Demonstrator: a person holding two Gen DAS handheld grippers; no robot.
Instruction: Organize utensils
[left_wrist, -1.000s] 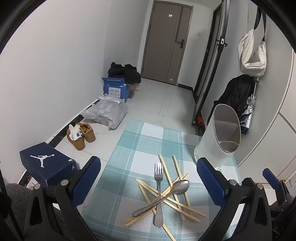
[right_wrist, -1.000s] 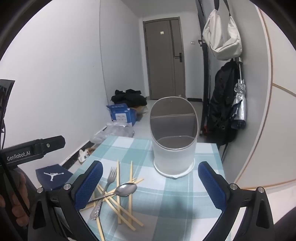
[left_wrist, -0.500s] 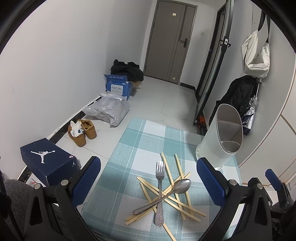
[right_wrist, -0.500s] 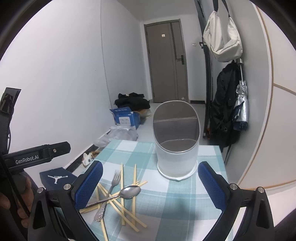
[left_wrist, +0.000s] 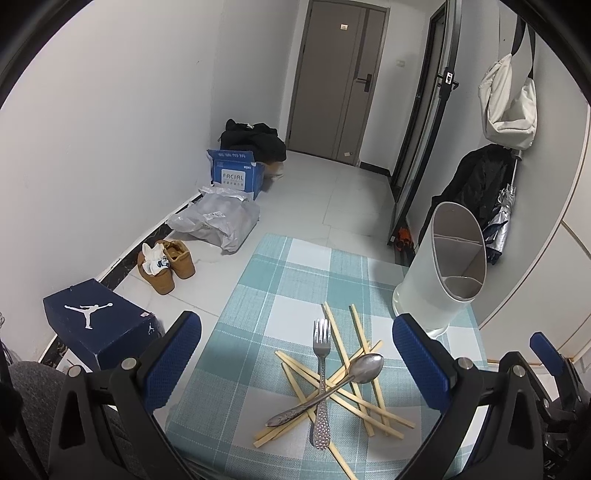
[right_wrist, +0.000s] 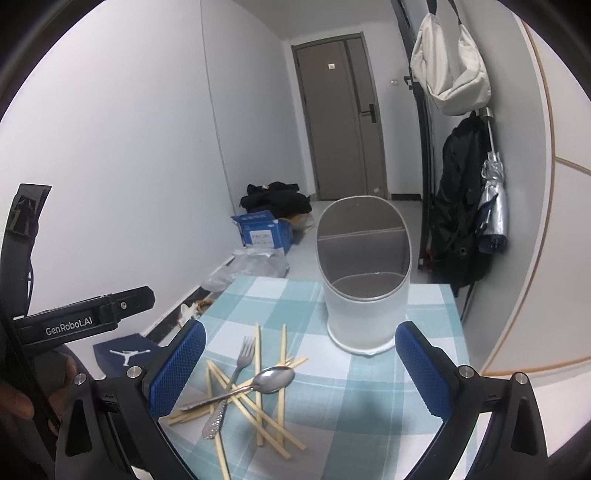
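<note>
A metal spoon (left_wrist: 332, 384) and a metal fork (left_wrist: 320, 373) lie crossed on a pile of several wooden chopsticks (left_wrist: 354, 402) on the checked teal cloth. A white divided utensil holder (left_wrist: 443, 273) stands upright at the far right of the table. My left gripper (left_wrist: 295, 362) is open and empty, hovering above the pile. In the right wrist view my right gripper (right_wrist: 299, 365) is open and empty, above the spoon (right_wrist: 258, 384), fork (right_wrist: 232, 384) and chopsticks (right_wrist: 258, 406), with the holder (right_wrist: 365, 288) just beyond.
The table's checked cloth (left_wrist: 280, 295) ends at a left edge over the floor. On the floor are a dark blue shoebox (left_wrist: 96, 325), brown shoes (left_wrist: 166, 266), a grey bag (left_wrist: 218, 221) and a blue carton (left_wrist: 236, 173). Coats and a bag hang at right.
Both grippers have drifted slightly; the views shift a little, with the holder and pile sitting marginally lower and closer in the right wrist view. Nothing on the table has moved.
</note>
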